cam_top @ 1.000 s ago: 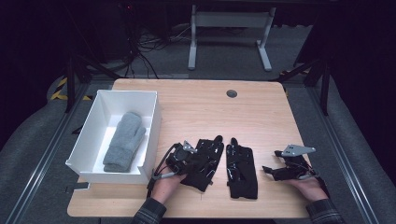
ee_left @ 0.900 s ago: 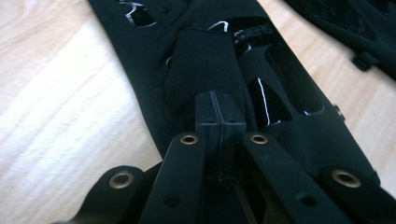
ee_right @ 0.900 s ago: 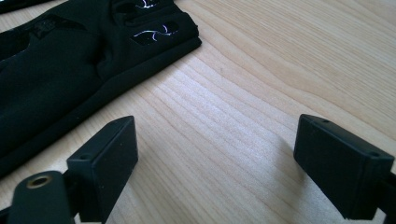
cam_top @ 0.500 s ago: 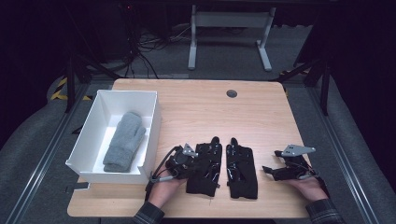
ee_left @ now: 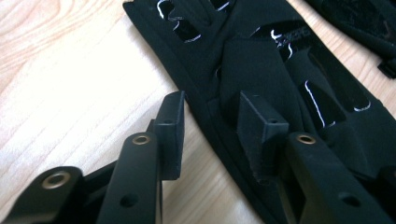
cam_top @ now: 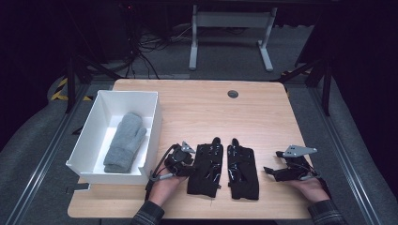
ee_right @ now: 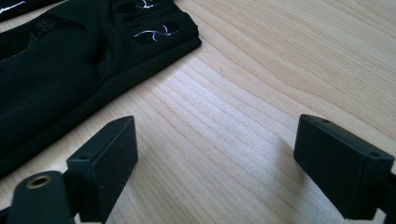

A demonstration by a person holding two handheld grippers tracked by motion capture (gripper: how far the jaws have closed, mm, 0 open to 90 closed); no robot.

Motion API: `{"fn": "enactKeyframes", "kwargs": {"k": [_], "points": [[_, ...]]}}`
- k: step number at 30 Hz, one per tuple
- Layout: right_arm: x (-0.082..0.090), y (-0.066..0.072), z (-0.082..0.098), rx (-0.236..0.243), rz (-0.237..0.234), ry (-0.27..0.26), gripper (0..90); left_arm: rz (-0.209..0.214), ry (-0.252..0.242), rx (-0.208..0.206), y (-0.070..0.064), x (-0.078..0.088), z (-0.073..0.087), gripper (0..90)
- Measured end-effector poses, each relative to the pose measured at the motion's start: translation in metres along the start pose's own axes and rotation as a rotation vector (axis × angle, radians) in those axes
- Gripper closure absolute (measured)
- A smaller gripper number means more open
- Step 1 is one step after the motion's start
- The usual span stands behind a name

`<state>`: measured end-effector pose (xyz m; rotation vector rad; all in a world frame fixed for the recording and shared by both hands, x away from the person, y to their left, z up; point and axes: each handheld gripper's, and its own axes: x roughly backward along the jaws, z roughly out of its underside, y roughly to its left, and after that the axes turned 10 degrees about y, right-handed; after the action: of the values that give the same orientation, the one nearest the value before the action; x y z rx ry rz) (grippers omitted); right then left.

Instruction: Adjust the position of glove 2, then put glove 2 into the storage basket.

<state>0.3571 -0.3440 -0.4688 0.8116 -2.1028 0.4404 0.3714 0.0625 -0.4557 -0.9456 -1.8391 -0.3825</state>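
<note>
While the pair lies flat:
Left gripper: jaws just parting, unclasped, straddling left black glove edge.
Right gripper: wide, empty, right of that glove.
Risk: a pad could snag fabric, dragging it across the counter.

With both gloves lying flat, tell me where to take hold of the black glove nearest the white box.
Probably grip the left black glove by its long edge facing the white box. It lies flat on the table, so only an edge gives purchase. The left gripper already straddles that edge, its jaws just opening, one of its fingers on the wood and the other on the fabric.
</note>
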Motion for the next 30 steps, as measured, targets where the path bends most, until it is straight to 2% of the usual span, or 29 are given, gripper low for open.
{"fn": "enactKeyframes", "kwargs": {"k": [3, 7, 10, 12, 13, 16, 17, 18, 19, 22, 25, 30], "points": [[0.000, 0.000, 0.000, 0.000, 0.002, 0.001, 13.8, 0.001, 0.001, 0.002, -0.001, 0.000, 0.000, 67.1], [0.000, 0.000, 0.000, 0.000, 0.002, 0.001, 13.8, 0.004, 0.001, 0.032, -0.001, 0.000, 0.000, 84.2], [0.001, 0.001, -0.001, -0.003, 0.003, 0.008, 15.1, 0.021, -0.006, 0.044, 0.001, 0.001, -0.001, 86.4], [0.002, 0.003, -0.003, -0.003, -0.005, 0.026, 20.5, 0.045, -0.028, 0.053, 0.003, 0.002, -0.001, 86.6], [0.004, 0.006, -0.004, 0.004, -0.014, 0.033, 28.9, 0.058, -0.041, 0.057, 0.004, 0.004, -0.002, 86.7], [0.008, 0.014, -0.007, 0.040, -0.080, 0.033, 52.7, 0.099, -0.077, 0.073, 0.006, 0.009, -0.002, 87.0], [0.008, 0.017, -0.009, 0.052, -0.116, 0.039, 59.8, 0.108, -0.090, 0.073, 0.007, 0.011, -0.002, 87.1], [0.008, 0.019, -0.010, 0.059, -0.144, 0.041, 65.5, 0.117, -0.108, 0.080, 0.007, 0.014, -0.002, 87.1], [0.008, 0.019, -0.010, 0.059, -0.144, 0.041, 65.5, 0.117, -0.108, 0.080, 0.007, 0.014, -0.002, 87.2], [0.006, 0.029, -0.015, 0.099, -0.200, 0.048, 81.6, 0.155, -0.166, 0.085, 0.008, 0.022, -0.004, 87.3], [0.004, 0.036, -0.017, 0.125, -0.244, 0.063, 87.1, 0.189, -0.207, 0.086, 0.007, 0.028, -0.007, 87.3], [0.000, 0.040, -0.020, 0.141, -0.275, 0.068, 89.5, 0.221, -0.231, 0.081, 0.005, 0.031, -0.011, 87.4]]}}
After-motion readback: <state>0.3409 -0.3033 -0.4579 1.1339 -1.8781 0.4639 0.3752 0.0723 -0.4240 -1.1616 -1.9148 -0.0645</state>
